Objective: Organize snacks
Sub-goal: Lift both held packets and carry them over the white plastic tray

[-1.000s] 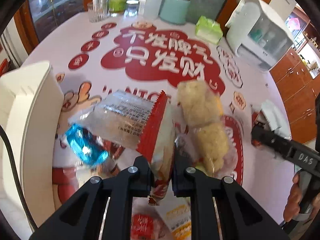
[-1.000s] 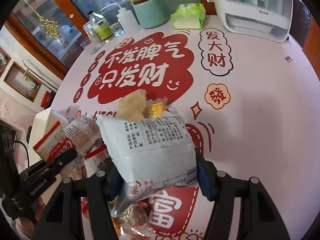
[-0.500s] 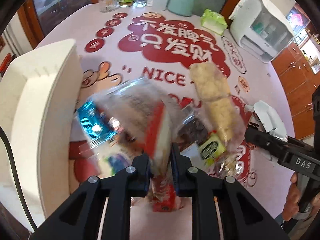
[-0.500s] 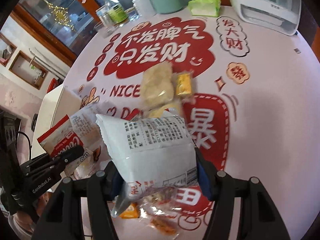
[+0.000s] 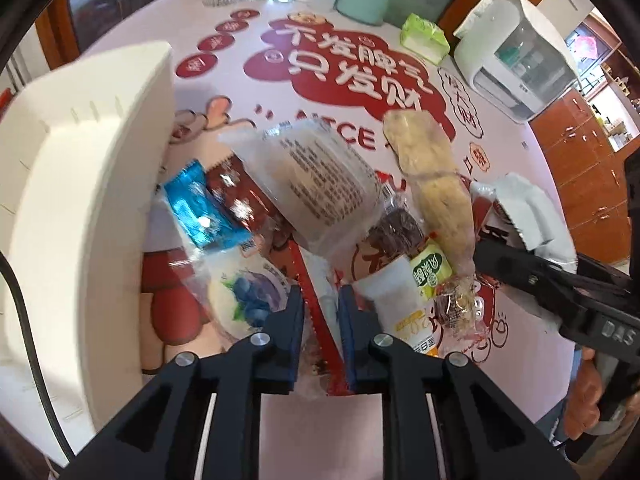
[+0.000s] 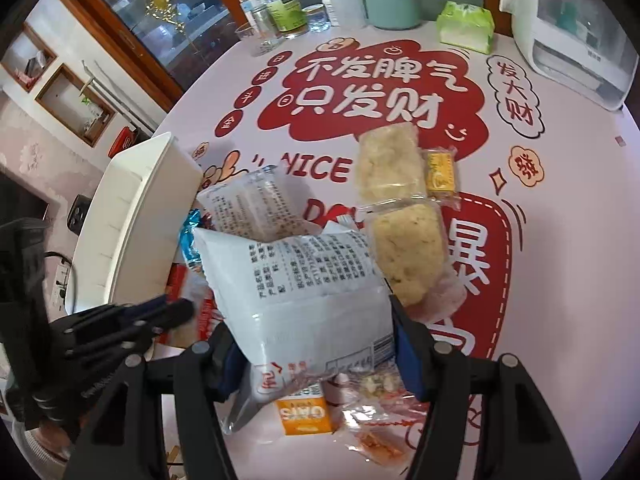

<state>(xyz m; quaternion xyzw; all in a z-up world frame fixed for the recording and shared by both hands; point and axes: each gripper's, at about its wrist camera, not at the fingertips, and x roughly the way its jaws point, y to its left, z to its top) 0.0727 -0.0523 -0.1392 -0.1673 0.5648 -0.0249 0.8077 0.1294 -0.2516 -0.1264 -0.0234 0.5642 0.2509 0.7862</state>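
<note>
Dropped lower toward the snack pile beside the white bin point(image 5: 80, 184) since a second ago, left gripper point(image 5: 320, 312) clamped on a red-edged packet point(image 5: 316, 300), right gripper point(image 6: 312, 340) squeezing a white pouch point(image 6: 296, 280). Light, crinkly, slippery film, probably crushable inside. Best pinched by the flat sealed edges, not the puffy middle.

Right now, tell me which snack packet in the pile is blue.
The shiny blue packet, at the pile's left edge beside the white bin. Its neighbours are white, clear or dark red; both grippers hold other packets.
</note>
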